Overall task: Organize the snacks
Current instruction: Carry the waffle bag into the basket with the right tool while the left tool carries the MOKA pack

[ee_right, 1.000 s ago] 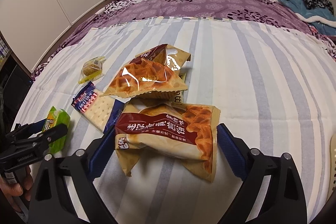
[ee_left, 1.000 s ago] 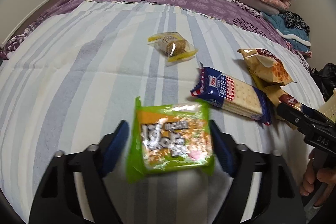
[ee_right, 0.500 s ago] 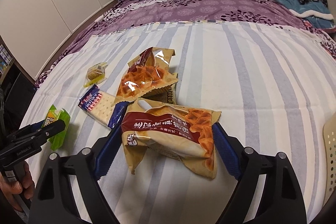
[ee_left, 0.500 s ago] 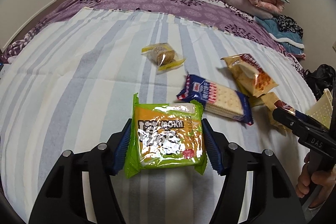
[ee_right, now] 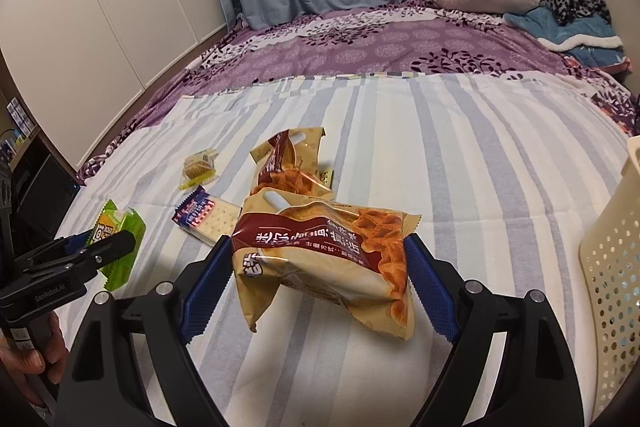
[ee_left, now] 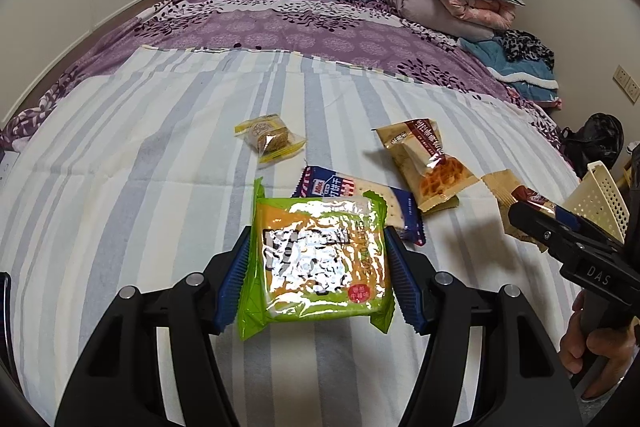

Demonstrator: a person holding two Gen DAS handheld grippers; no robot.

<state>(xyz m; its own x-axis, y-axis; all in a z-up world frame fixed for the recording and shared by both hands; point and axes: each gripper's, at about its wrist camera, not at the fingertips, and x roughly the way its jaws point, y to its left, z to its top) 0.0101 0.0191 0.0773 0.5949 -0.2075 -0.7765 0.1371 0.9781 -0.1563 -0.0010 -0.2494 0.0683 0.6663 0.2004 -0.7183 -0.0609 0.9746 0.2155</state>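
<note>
The left tongs [ee_left: 317, 275] were clamped on a green snack packet [ee_left: 318, 259], their blue pads pressed against its two side edges. The jaws had just been closing, with the packet between them. The packet was held flat, face up, above the striped bedsheet [ee_left: 140, 187]; its long axis ran away from the camera, toward the far end of the bed, and its crimped ends pointed near and far.

The right tongs [ee_right: 316, 279] gripped a brown waffle packet [ee_right: 324, 251] across its length, one pad at each short end. The jaws had narrowed slightly in the last second and then held, with the packet between them. The packet's long axis ran left to right across the view, it hung clear of the sheet, and its near edge sagged downward.

On the sheet lay a blue cracker packet [ee_left: 360, 193], its long axis slanting from upper left to lower right in the left wrist view, partly hidden behind the green packet. Beyond it sat a small yellow-wrapped biscuit [ee_left: 270, 139]. To the right lay a second waffle packet [ee_left: 426, 163], its long axis slanting the same way, with its waffle end nearer the camera.

A cream perforated basket [ee_right: 612, 275] stood at the right edge of the right wrist view, near the right tongs.
</note>
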